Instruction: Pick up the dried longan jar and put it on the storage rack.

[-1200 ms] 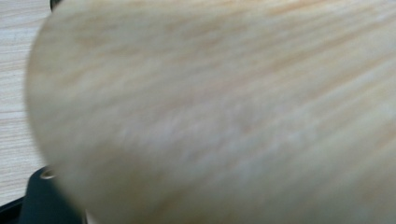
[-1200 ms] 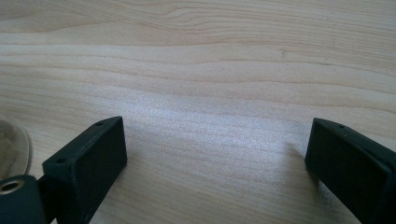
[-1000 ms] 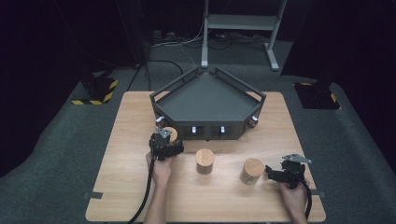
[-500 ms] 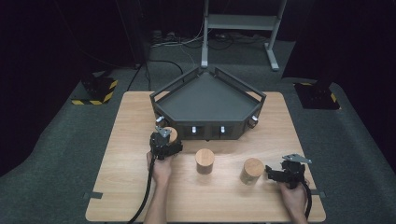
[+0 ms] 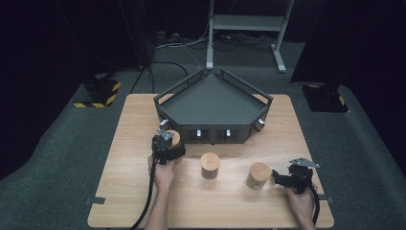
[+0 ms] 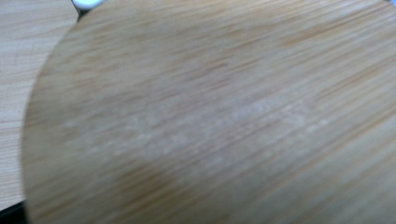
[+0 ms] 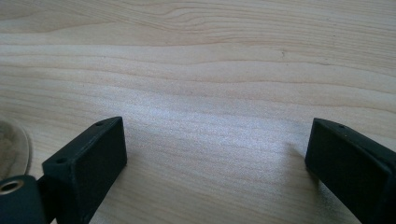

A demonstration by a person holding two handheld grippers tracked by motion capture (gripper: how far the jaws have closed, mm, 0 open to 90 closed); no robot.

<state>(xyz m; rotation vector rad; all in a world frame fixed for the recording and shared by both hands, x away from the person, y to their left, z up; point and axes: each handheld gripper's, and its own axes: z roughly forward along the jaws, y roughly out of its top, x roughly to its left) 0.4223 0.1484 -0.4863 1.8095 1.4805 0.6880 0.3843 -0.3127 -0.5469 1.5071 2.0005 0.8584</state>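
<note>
On the table (image 5: 143,201), just in front of the dark tray (image 5: 210,103) at its left corner, stands the wooden cylinder (image 5: 174,138). Your left gripper (image 5: 165,142) is clamped on it, having just finished closing; the left gripper view presses close against its grain (image 6: 210,121). Your left forearm reaches straight forward. Your right gripper (image 5: 282,178) rests with jaws spread, beside a second cylinder (image 5: 259,175).

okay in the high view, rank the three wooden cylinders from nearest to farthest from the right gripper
1. Right cylinder: just left of the right gripper, near the table's front edge.
2. Middle cylinder: farther left, in front of the dark tray.
3. Left cylinder: farthest, at the left gripper.
</note>
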